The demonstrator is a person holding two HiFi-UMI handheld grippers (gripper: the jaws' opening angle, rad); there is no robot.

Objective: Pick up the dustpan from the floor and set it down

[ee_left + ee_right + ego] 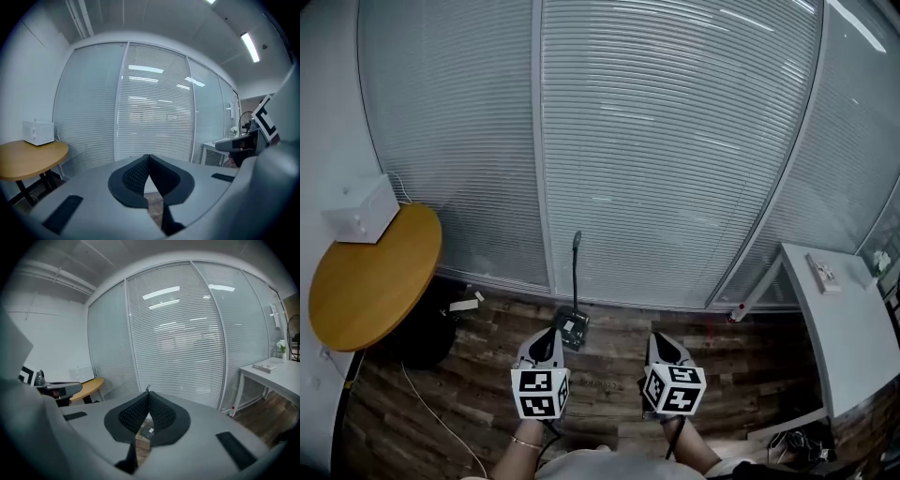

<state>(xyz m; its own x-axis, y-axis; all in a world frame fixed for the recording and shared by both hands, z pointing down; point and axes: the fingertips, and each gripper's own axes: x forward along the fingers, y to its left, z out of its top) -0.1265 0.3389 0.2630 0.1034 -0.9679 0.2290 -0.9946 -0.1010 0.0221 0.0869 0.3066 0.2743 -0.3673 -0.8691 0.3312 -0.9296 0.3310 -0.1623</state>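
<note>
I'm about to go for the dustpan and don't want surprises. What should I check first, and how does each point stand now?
1. Dustpan in view on the floor: ok.
2. Handle upright, touched by neither gripper: ok.
3. Left gripper empty: ok.
4. Right gripper empty: ok.
5. Jaws open for a grasp: not ok, both pairs are together.
6. Dustpan free of debris: cannot tell.

The wood-plank floor (478, 375) carries the dustpan (572, 328), handle upright, just ahead of the jaws of the left gripper (550, 336).
</note>
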